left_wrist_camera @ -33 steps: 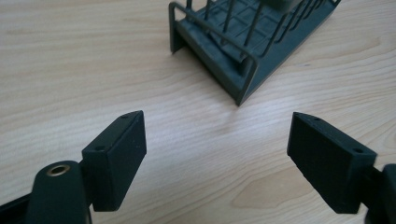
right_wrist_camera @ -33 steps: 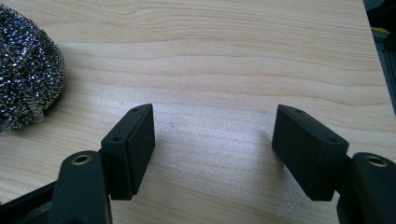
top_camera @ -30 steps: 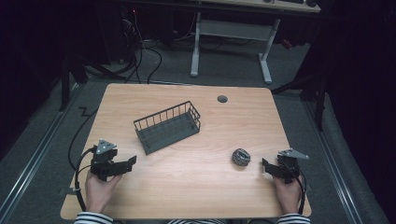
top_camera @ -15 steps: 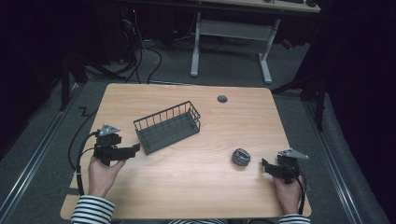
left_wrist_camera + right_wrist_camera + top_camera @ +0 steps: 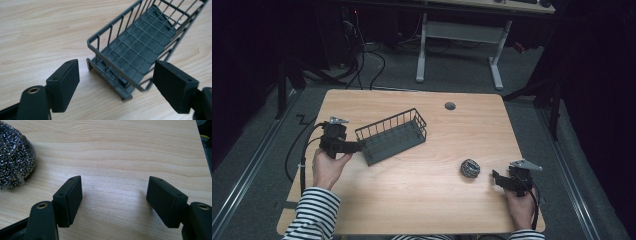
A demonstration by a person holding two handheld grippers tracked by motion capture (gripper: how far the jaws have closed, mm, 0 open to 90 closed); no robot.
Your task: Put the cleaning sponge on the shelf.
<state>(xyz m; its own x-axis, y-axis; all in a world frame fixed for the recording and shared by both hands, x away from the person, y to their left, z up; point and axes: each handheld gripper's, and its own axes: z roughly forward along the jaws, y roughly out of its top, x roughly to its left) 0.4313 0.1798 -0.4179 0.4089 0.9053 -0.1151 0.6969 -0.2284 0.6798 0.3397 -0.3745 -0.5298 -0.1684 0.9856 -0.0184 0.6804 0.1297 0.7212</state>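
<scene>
A dark grey wire basket (image 5: 392, 136) lies slanted on the wooden table (image 5: 422, 200), left of centre. My left gripper (image 5: 357, 146) is at the basket's near left end. In the left gripper view the basket (image 5: 140, 50) has its end rim between the wide-apart jaws of my left gripper (image 5: 117, 72); the jaws have just been closing a little and the pads do not touch it. A steel wool ball (image 5: 470, 168) sits on the table's right part. My right gripper (image 5: 496, 177) rests just right of it, open. In the right gripper view the ball (image 5: 13, 160) lies left of the right gripper (image 5: 113, 192).
A round cable hole (image 5: 450, 106) sits near the table's far edge. Behind the table stands a white desk frame (image 5: 457, 30), with cables on the floor (image 5: 367, 55) at the far left. The basket's inside holds nothing.
My left gripper has moved forward and up from the table's near left to the basket's left end. The right gripper and the steel wool ball have stayed put.
</scene>
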